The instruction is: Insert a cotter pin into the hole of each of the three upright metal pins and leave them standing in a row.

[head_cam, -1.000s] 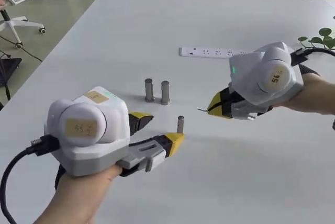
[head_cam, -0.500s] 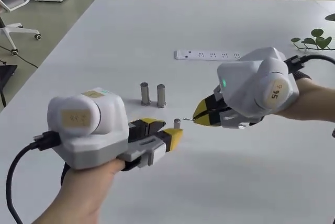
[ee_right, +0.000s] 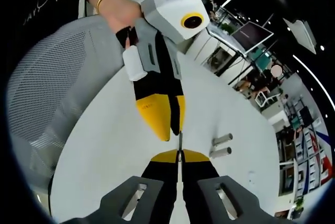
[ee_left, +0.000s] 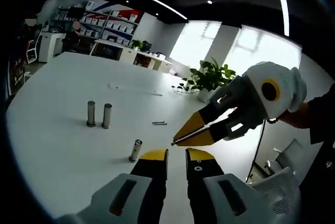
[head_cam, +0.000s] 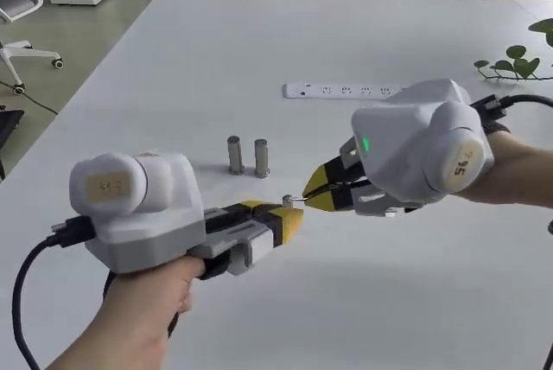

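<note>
Steel cotter pin [ee_right: 179, 140] juts lengthwise from right gripper [ee_right: 179, 154].

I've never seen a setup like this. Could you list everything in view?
table: one, white, under everything
metal pins: three, silver; two stand side by side, third pin nearer the jaws
cotter pin: one, thin metal, in the right jaws
spare cotter pin: small, metal, on the table beyond the pins; count unclear
power strip: one, white, far side of table
plant: one, green, right edge
office chair: one, grey and white, floor at left
left hand-held gripper: one, white with yellow tips, jaws slightly apart, nothing between
right hand-held gripper: one, same colours, shut on the cotter pin
hands: two, one holding each gripper
</note>
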`<state>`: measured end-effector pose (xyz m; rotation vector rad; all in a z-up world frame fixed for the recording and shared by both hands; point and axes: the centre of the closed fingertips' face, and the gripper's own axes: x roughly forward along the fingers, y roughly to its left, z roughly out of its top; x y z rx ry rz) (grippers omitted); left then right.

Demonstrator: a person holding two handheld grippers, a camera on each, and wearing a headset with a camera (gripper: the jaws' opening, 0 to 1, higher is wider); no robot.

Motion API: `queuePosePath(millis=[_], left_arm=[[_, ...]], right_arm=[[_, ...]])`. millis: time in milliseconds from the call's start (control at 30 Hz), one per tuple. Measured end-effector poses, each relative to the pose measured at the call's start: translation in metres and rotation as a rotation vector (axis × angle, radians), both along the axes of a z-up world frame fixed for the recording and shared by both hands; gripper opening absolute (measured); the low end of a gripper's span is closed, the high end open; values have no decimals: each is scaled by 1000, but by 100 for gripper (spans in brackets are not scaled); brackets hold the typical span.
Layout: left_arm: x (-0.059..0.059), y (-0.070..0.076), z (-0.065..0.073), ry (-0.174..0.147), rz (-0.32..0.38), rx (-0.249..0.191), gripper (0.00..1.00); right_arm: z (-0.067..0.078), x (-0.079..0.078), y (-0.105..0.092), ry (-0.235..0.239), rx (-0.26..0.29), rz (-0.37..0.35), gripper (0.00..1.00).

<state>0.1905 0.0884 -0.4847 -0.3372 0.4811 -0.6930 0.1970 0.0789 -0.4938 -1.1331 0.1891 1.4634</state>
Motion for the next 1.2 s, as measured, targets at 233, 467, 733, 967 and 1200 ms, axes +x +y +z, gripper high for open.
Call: queuePosePath(millis=[233,467,733,967,1200], left_arm=[[0,-1,2,7,2,-33,6],[0,-1,3,16,11,-51,3],[0,0,2,38,24,-68,1],[2,3,2,58,41,-113,1],[2,4,2,27,31,-77,0]], right_arm=[[1,-7,3,-17,-5,33,0],[1,-8,4,-26,-10,46,0],[1,-12,7,-36,-10,57,0],[2,-11,8,-40,0,50,0],[2,-11,10,-39,10,41,0]])
